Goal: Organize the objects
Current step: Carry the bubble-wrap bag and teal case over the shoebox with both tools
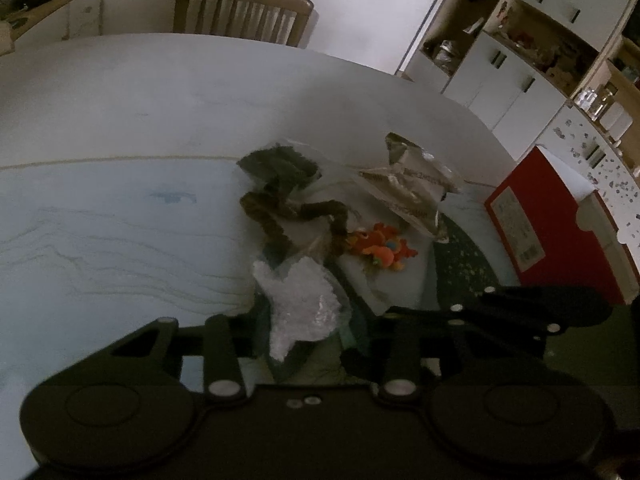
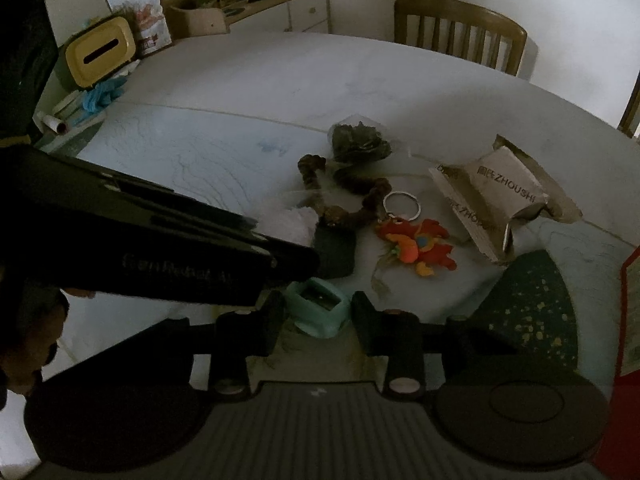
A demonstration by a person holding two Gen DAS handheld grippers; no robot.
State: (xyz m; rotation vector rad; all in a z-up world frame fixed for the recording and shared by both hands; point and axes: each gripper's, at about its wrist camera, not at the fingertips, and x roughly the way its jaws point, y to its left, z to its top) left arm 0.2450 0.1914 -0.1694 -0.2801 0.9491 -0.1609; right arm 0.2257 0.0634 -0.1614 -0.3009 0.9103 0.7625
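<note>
On the pale table a white crumpled wrap sits between the fingers of my left gripper, which presses on it from both sides. My right gripper is shut on a small mint-green holder close to the table's near edge. The left gripper reaches in from the left of the right wrist view, its tip beside a dark green block. Just beyond lie a brown twisted cord, a dark green crumpled bag, an orange-red plush keychain and silver foil packets.
A dark green speckled mat lies at the right, with a red box past it. A yellow tissue box and clutter stand at the far left. A wooden chair is behind the table, and white cupboards are to the right.
</note>
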